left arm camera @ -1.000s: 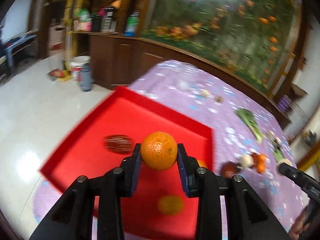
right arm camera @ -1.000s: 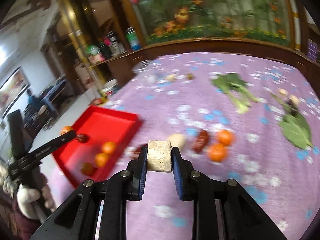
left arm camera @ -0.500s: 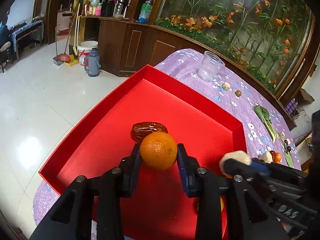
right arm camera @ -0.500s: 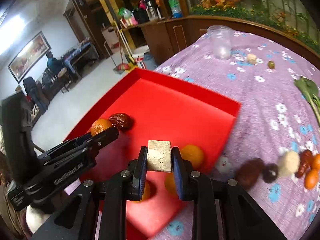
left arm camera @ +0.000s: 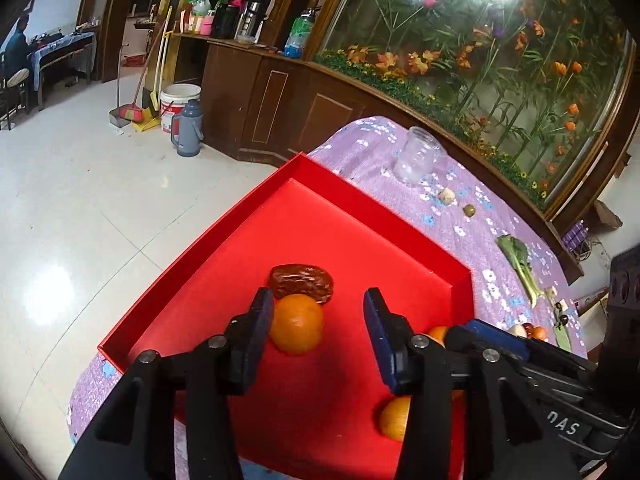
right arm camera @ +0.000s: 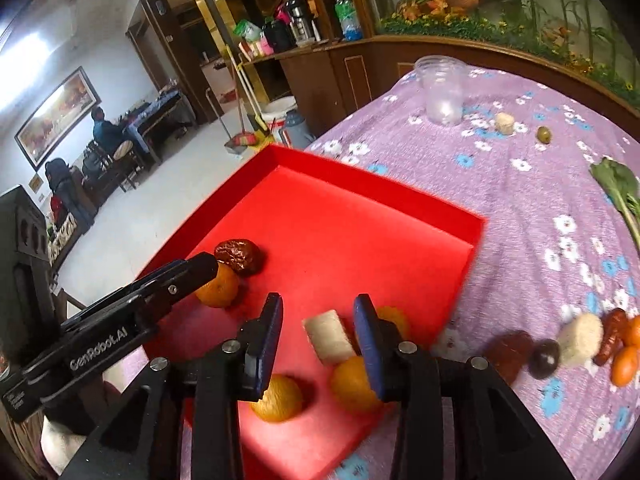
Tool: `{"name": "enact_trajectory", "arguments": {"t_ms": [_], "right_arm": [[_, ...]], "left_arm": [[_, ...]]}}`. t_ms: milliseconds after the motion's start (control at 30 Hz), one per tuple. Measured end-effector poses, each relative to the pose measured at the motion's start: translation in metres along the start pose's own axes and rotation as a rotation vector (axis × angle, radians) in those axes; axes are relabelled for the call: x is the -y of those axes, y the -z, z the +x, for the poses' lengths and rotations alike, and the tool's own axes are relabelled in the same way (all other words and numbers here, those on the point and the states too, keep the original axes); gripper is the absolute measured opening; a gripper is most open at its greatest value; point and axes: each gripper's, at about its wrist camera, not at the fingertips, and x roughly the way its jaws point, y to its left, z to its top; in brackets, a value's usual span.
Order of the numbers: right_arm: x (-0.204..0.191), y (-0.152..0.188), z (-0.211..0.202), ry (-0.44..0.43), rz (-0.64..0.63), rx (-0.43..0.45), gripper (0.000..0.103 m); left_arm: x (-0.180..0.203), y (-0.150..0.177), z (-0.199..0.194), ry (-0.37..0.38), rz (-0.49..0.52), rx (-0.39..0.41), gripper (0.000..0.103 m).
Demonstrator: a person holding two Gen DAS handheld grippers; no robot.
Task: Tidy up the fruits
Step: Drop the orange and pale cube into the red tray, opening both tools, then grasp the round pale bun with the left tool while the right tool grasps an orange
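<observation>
Left wrist view. The left gripper (left arm camera: 318,316) stands with its jaws spread wide and nothing clamped. A round orange mandarin (left arm camera: 297,323) lies on the floor of the shallow red rectangular tray (left arm camera: 224,220), against the inner face of the left finger. A wrinkled dark-brown date (left arm camera: 301,281) lies just beyond the mandarin, touching it. A second orange fruit (left arm camera: 396,418) shows near the tray's near edge, partly behind the right finger. The right gripper's black body (left arm camera: 520,356) crosses the tray's right side. The tray sits at the left end of the purple flowered tablecloth (left arm camera: 460,216); a clear plastic jar (left arm camera: 418,154) stands past its far corner.

Right wrist view. The right gripper (right arm camera: 318,330) is also wide open, gripping nothing. A pale beige rectangular block (right arm camera: 330,336) lies tilted on the tray (right arm camera: 360,216) between the fingers, apart from the left pad; whether it touches the right one cannot be told. This view alone shows three more orange fruits near the tray's near right corner: one (right arm camera: 278,398) below the left finger, one (right arm camera: 354,384) below the block, one (right arm camera: 394,320) mostly behind the right finger. It also shows the left gripper (right arm camera: 208,266) tip over the first mandarin (right arm camera: 218,286), with the date (right arm camera: 239,255) beside it. A cluster of dates and small orange fruits (right arm camera: 576,346) lies on the cloth (right arm camera: 500,184) toward its right edge.
</observation>
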Motion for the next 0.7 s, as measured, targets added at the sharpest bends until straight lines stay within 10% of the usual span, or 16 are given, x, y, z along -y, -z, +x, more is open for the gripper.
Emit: {"name": "enact_trajectory", "arguments": {"t_ms": [700], "right_arm": [[0.117,0.048,-0.211,0.202,0.208,0.294,0.047]], "left_arm": [[0.131,-0.001,-0.129,0.283,0.177,0.187,0.048]]}}
